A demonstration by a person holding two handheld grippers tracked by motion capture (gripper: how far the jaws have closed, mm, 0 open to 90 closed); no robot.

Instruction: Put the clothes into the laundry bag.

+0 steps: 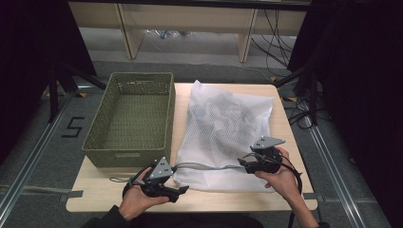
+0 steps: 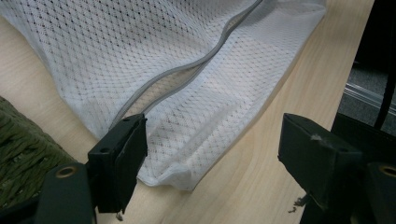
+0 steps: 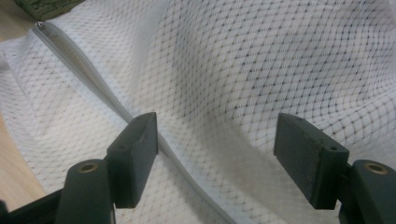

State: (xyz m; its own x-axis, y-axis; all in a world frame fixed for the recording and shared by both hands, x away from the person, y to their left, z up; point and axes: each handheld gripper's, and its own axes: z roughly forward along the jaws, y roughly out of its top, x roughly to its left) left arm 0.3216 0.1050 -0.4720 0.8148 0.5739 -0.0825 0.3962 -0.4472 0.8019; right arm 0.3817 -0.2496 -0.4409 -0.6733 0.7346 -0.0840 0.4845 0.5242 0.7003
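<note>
A white mesh bag (image 1: 223,128) with dark and pale cloth inside lies flat on the wooden table (image 1: 290,202). A grey zipper (image 1: 209,166) runs along its near end and gapes a little at the left. My left gripper (image 1: 183,190) sits at the bag's near left corner, open; in the left gripper view (image 2: 215,135) the bag's corner (image 2: 177,172) lies on the table between the spread jaws, untouched. At the zipper's right end my right gripper (image 1: 242,163) is open, its jaws (image 3: 215,135) wide apart above the mesh (image 3: 280,56) and zipper (image 3: 79,60).
An empty green woven basket (image 1: 130,118) stands on the table's left part, close beside the bag. The table's near edge runs just under both hands. Cables lie on the floor at the right, and a wooden shelf frame stands behind the table.
</note>
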